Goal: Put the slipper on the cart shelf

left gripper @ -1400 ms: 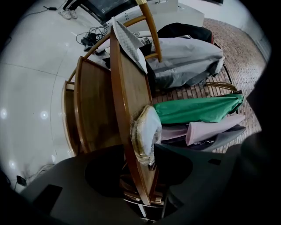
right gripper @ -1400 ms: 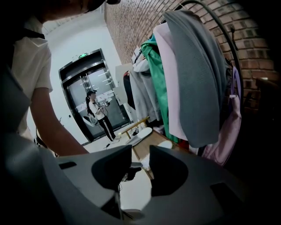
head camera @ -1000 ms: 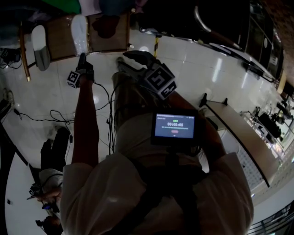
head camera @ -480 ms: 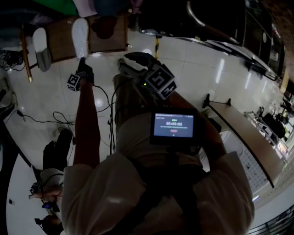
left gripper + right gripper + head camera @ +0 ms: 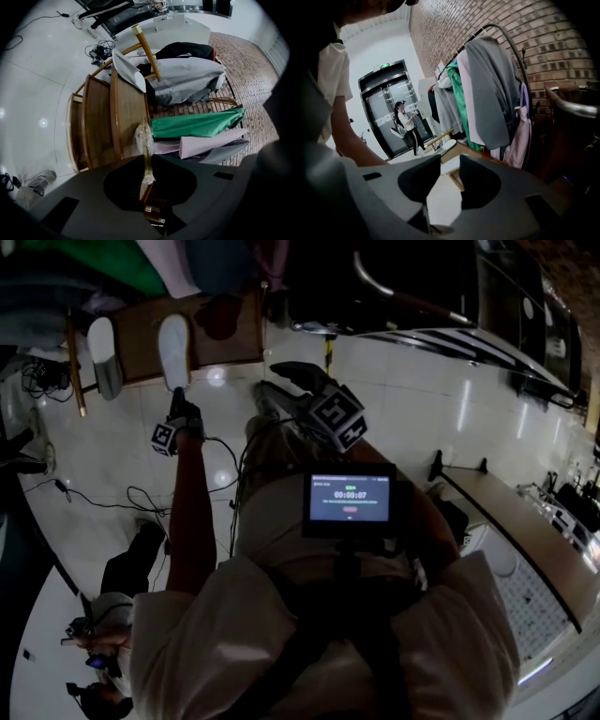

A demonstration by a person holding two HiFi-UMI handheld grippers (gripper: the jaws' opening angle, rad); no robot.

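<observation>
A white slipper (image 5: 173, 348) lies on the wooden cart shelf (image 5: 141, 338), with its near end between the jaws of my left gripper (image 5: 176, 392). In the left gripper view the slipper (image 5: 144, 138) shows edge-on in clear wrap. My left gripper (image 5: 146, 165) is shut on it over the shelf (image 5: 126, 112). A second white slipper (image 5: 103, 352) rests further left on the same shelf, and this second slipper (image 5: 127, 70) also shows beyond the held one. My right gripper (image 5: 286, 381) hangs apart over the floor. The right gripper (image 5: 450, 178) is open with nothing between its fingers.
Garments hang on a rack behind the shelf, green clothing (image 5: 197, 124) among them, and grey clothing (image 5: 487, 93) close by. Cables (image 5: 141, 498) trail over the white floor. A person (image 5: 103, 615) sits low at the left. A curved counter (image 5: 506, 521) stands at the right.
The head view has swung, so the shelf and both slippers now sit lower and further right. My left gripper stays at the near slipper's end. The right gripper has hardly moved.
</observation>
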